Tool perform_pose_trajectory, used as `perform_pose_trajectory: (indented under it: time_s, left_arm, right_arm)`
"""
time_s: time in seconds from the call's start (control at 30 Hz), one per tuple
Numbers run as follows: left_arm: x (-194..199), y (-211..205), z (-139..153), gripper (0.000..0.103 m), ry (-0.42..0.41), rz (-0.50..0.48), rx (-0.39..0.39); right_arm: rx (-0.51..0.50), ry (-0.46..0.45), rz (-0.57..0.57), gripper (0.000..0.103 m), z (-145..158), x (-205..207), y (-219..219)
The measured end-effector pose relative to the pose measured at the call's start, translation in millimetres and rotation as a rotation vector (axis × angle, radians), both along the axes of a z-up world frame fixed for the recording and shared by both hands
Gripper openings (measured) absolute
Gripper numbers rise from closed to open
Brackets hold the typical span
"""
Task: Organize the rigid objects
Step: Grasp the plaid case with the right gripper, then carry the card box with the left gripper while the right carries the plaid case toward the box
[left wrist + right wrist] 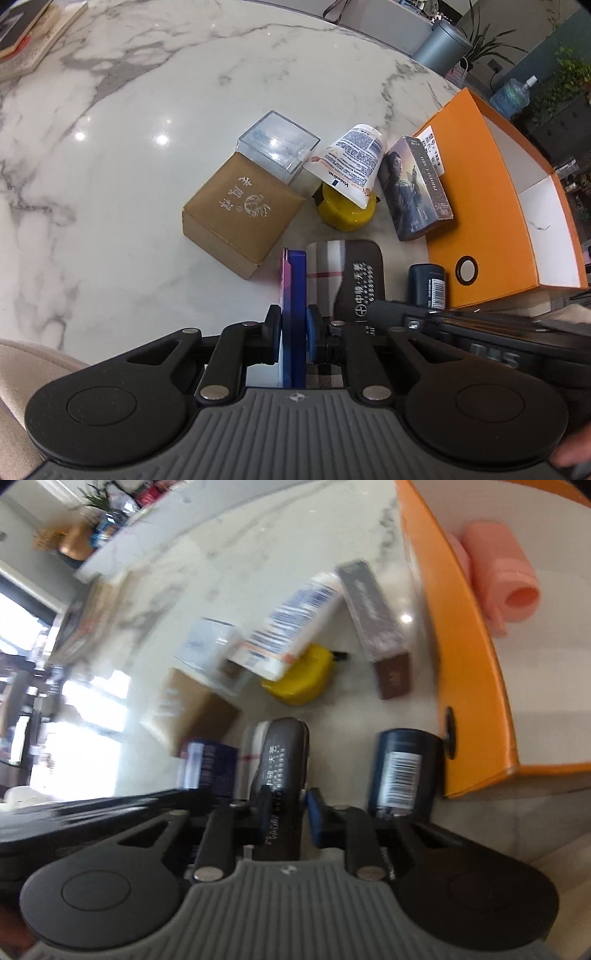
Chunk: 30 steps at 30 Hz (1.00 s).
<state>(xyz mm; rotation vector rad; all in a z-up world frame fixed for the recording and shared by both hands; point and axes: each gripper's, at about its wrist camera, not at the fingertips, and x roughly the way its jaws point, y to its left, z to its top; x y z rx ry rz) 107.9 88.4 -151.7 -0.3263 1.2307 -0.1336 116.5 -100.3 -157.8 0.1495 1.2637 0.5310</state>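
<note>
My left gripper (293, 328) is shut on a thin blue and pink flat box (294, 280) that stands on edge on the marble table (147, 110). Just right of it lies a dark glasses case (351, 273) with a plaid side. In the right wrist view my right gripper (286, 812) is shut on that glasses case (282, 760), its pads pressing both sides. A dark blue cylinder (402, 771) with a barcode stands beside the orange box (476, 664), which holds a pink roll (506, 587).
Beyond the grippers sit a brown cardboard box (242, 210), a clear plastic cube (277, 144), a white Vaseline tube (351, 162) leaning on a yellow tape measure (343, 214), and a picture card box (413, 188) against the orange box (480, 206). Books (33, 33) lie far left.
</note>
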Motion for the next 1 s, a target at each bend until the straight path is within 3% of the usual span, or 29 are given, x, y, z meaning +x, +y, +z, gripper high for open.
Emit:
perform_pose_trajectory:
  time_s: [0.1,0.2,0.33,0.53,0.67,0.87,1.0]
  left_arm:
    - [-1,0,0,0.015,-0.001,0.005,0.006]
    - [-3,3,-1,0.015,0.0,0.024,-0.015]
    - [-4,5,-2,0.015,-0.004,0.033,-0.018]
    - [-2,11,-4,0.015,-0.002,0.064,-0.038]
    - [-7,9,-1,0.014,-0.029,0.071,-0.026]
    - [-21,0,36,0.015,-0.15,0.075,-0.07]
    - [-20,-13,71,0.015,-0.222,0.065,-0.111]
  right_arm:
    - [0.028,-0.044,0.044,0.013,14,-4,8]
    - [0.06,-0.031,0.049,0.018,13,-5,15]
    - [0.0,-0.024,0.013,0.022,3,2,20]
    - [0.072,0.014,-0.028,0.021,-5,7,17]
    - [0.064,-0.003,-0.012,0.016,0,1,14]
    - [0.045,-0.164,0.046,0.016,42,-17,1]
    - [0.079,-0.237,0.014,0.016,71,-21,-26]
